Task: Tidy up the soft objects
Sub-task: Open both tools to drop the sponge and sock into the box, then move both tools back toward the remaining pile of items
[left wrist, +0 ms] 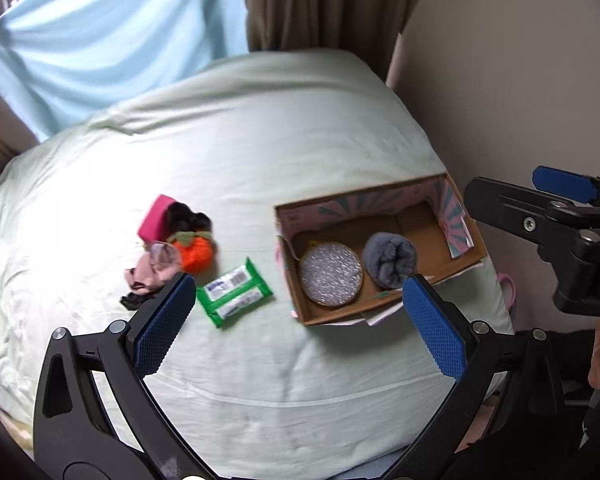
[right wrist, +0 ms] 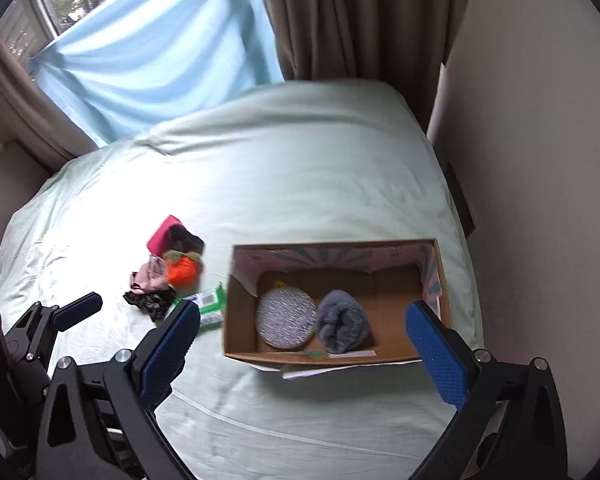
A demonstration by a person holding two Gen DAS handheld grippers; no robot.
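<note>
An open cardboard box (left wrist: 466, 254) (right wrist: 240, 344) sits on the pale green bed. Inside lie a round silvery pad (left wrist: 331, 277) (right wrist: 287, 315) and a rolled grey sock (left wrist: 389, 258) (right wrist: 342, 320). Left of the box lie a green wipes pack (left wrist: 234, 292) (right wrist: 210, 306), an orange knitted toy (left wrist: 194, 254) (right wrist: 183, 270), a pink block (left wrist: 156, 218) (right wrist: 163, 236), pink cloth (left wrist: 154, 268) (right wrist: 150, 276) and dark cloth (left wrist: 188, 216) (right wrist: 152, 302). My left gripper (left wrist: 298, 312) is open and empty above the bed, between pack and box. My right gripper (right wrist: 304, 336) is open and empty above the box.
The bed (left wrist: 260, 152) (right wrist: 300, 168) runs to a light blue curtain (left wrist: 100, 32) (right wrist: 156, 52) and brown drapes (left wrist: 328, 0) (right wrist: 360, 12) at the back. A beige wall (left wrist: 520, 80) (right wrist: 540, 160) stands on the right, close to the box.
</note>
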